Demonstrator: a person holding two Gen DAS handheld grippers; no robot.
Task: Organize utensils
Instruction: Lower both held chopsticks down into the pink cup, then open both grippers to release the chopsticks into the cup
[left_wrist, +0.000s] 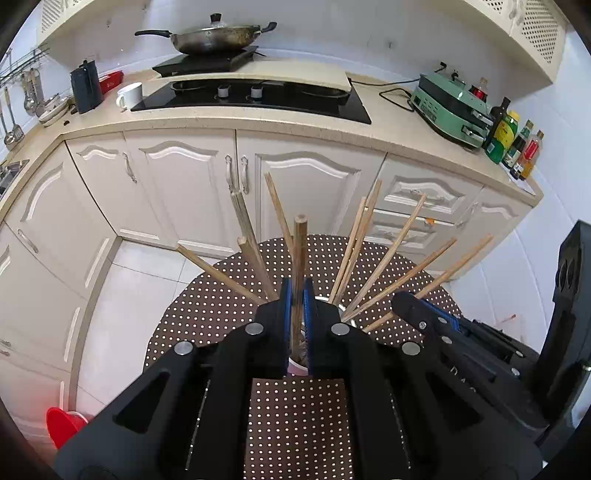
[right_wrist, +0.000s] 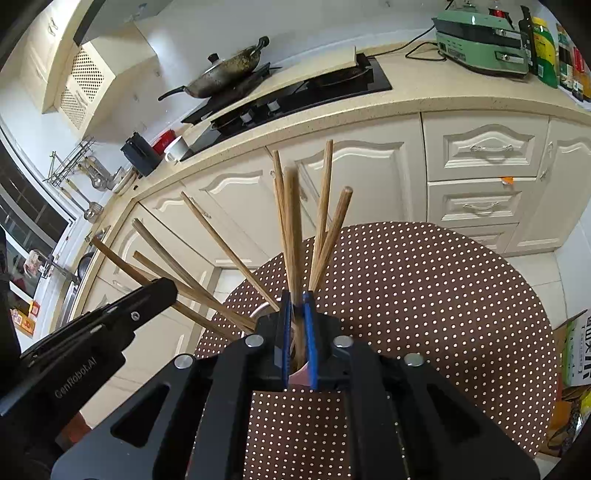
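The left gripper (left_wrist: 296, 295) is clenched on one chopstick (left_wrist: 300, 251) that rises straight ahead between its blue pads; the right gripper (right_wrist: 298, 306) likewise pinches a chopstick (right_wrist: 293, 229), possibly two, the blur hides which; both sticks stand with their lower ends in the cup (left_wrist: 295, 367) just beneath the jaws, on the dotted table (left_wrist: 295, 417); the other chopsticks (left_wrist: 384, 266) fan outward from that cup. Judged: thin, light, stiff wood, smooth enough to pivot or slip; best taken mid-shaft, square across the pads. The left view shows a steel rim (left_wrist: 349, 319) beside the jaws; the right view shows cartons (right_wrist: 576, 350) on the floor to its right.
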